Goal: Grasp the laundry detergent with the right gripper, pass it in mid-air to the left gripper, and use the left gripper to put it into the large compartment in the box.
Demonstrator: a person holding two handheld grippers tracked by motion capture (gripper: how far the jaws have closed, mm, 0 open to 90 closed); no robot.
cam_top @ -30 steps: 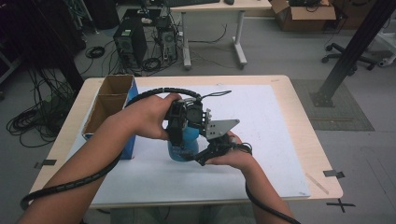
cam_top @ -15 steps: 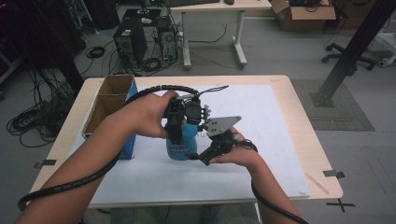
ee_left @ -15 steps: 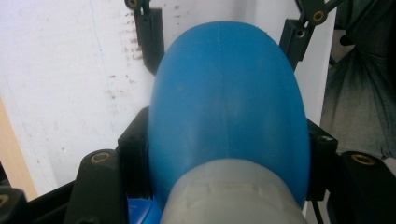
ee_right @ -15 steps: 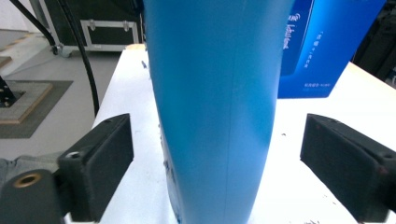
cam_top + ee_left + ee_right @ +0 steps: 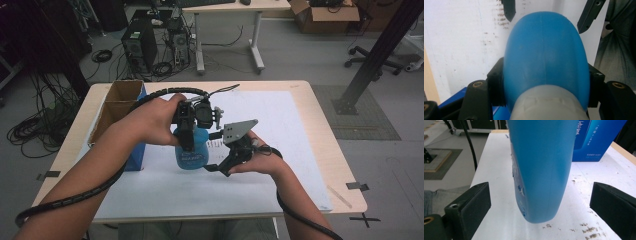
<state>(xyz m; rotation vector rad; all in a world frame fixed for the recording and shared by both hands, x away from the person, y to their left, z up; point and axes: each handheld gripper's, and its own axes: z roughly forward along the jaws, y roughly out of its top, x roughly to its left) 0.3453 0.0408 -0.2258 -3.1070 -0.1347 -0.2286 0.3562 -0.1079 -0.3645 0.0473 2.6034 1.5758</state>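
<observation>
The left gripper [image 5: 186,142] has its jaws clamped on the neck of the blue bottle [image 5: 191,150], which stands near the middle of the bench [image 5: 320,125], right of the open cardboard box [image 5: 120,107] at the left edge. The right gripper [image 5: 220,167] is spread wide around the bottle's base, not gripping. Judging from this, the grasp is made; the handover or move remains. The right gripper view shows the base [image 5: 539,217] tilted, barely meeting the white sheet [image 5: 496,170], which the high view cannot resolve.
</observation>
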